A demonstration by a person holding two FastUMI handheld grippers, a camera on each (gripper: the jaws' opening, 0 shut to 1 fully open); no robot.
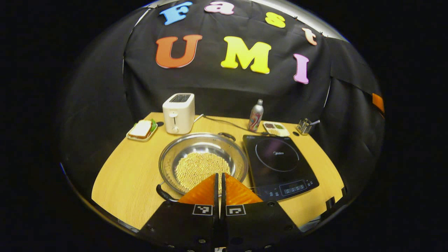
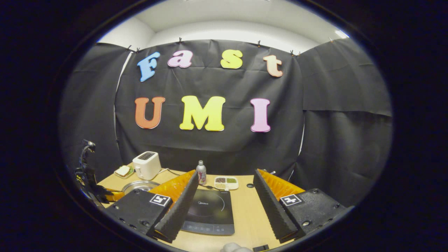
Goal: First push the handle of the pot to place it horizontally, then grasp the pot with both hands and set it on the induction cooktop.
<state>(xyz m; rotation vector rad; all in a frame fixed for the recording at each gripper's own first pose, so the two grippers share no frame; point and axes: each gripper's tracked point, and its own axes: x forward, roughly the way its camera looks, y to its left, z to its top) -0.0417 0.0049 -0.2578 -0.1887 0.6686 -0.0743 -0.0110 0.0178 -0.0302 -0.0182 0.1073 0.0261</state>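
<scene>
Tabletop (image 1: 122, 182): pot (image 1: 203, 161) (near handle (image 1: 164, 194) visible)

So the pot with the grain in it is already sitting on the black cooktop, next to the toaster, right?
Not quite: the pot sits on the wooden table, beside the cooktop, not on it. It is next to the toaster. The left gripper view shows this.

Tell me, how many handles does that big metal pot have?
2. One black handle sticks out at the pot's near-left rim, beside the shut left claw. The other handle sits on the far rim, toward the toaster.
</scene>
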